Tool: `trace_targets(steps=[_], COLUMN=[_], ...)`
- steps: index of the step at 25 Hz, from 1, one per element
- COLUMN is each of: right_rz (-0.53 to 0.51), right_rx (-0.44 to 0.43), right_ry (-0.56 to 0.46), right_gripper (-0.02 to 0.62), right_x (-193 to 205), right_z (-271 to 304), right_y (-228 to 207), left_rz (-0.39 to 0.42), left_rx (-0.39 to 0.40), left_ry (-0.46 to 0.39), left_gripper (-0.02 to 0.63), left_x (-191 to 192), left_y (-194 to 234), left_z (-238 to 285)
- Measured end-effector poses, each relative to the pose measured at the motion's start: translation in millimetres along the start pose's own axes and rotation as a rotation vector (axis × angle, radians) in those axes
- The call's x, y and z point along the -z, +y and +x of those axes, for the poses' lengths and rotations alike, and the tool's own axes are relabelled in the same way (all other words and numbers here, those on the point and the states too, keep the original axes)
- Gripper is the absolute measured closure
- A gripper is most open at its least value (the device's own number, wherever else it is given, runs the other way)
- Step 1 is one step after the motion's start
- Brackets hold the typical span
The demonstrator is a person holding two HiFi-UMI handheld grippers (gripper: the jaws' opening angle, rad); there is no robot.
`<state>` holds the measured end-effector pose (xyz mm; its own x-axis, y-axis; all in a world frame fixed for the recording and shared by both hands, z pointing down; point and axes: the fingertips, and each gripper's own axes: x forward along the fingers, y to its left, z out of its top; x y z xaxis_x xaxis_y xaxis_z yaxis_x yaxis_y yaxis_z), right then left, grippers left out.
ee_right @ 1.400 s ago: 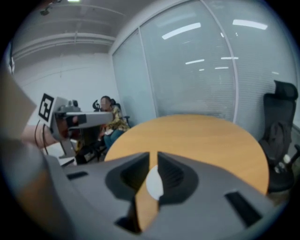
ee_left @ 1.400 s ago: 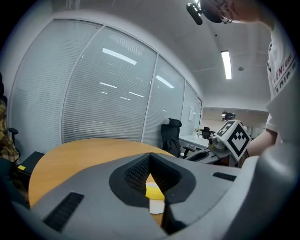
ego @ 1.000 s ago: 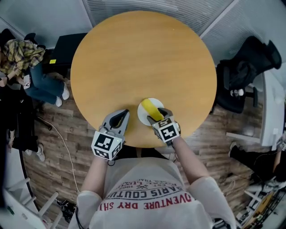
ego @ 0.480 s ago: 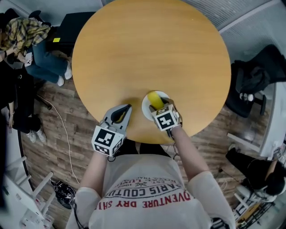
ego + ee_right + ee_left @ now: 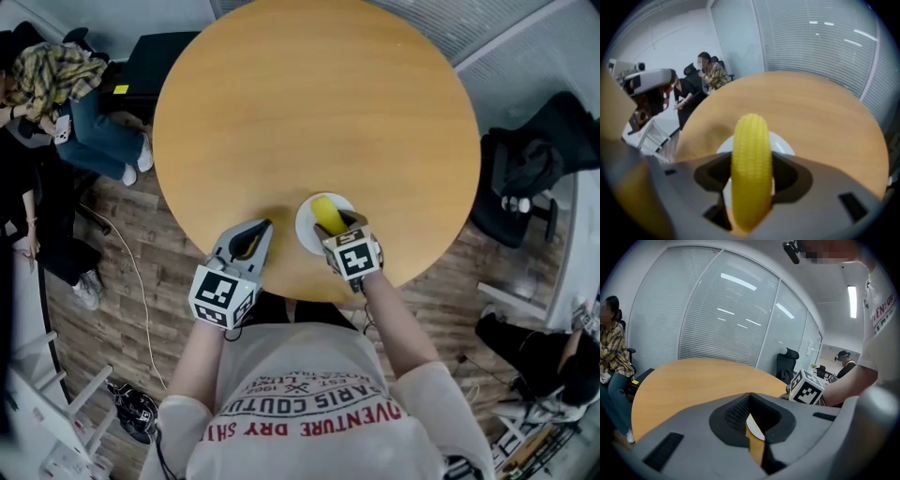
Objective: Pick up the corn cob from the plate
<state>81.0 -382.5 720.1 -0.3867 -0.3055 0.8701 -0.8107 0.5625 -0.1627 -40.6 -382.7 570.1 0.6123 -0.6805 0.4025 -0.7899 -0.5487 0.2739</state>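
A yellow corn cob (image 5: 327, 214) sits over a small white plate (image 5: 306, 228) near the front edge of the round wooden table (image 5: 309, 103). My right gripper (image 5: 336, 225) is shut on the cob's near end. In the right gripper view the corn cob (image 5: 750, 164) stands between the jaws and points away, with the plate (image 5: 783, 143) behind and below it. My left gripper (image 5: 260, 229) rests to the left of the plate with its jaws together and nothing held. Through its tips in the left gripper view (image 5: 752, 422), a sliver of the plate (image 5: 753, 426) shows.
A seated person (image 5: 70, 89) and a black cabinet (image 5: 155, 61) are off the table's far left. A black office chair (image 5: 530, 169) stands to the right. A cable (image 5: 131, 281) runs over the wooden floor. The plate lies close to the table's near rim.
The right gripper has moved farther in over the plate and now grips the cob, which has turned from lying slantwise to pointing along the jaws. The left gripper has stayed put.
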Motion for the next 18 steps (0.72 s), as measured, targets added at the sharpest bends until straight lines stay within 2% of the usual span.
trace_targets(steps=[4,11,14,18], right_rz=[0.041,0.065,0.040,0.014], right_rx=[-0.007,-0.016,0.032,0.080], right_ry=[-0.112,-0.377,-0.499,-0.647], right_gripper=[0.325,0.325,0.325,0.325], right_x=[-20,-73,-98,-118], right_z=[-40,-126,-167,-218], right_y=[3,13,7,11], left_rz=[0.036,0.114,0.165,0.197], left_rx=[0.015,0.028,0.045,0.043], left_ry=[-0.031,-0.105,-0.166,-0.203], left_gripper=[0.574,0.574,0.574,0.574], left_x=[-21,-66,-103,-136], left_y=[-8,-23,-35,-46], left_z=[-5,-15,-13,-19])
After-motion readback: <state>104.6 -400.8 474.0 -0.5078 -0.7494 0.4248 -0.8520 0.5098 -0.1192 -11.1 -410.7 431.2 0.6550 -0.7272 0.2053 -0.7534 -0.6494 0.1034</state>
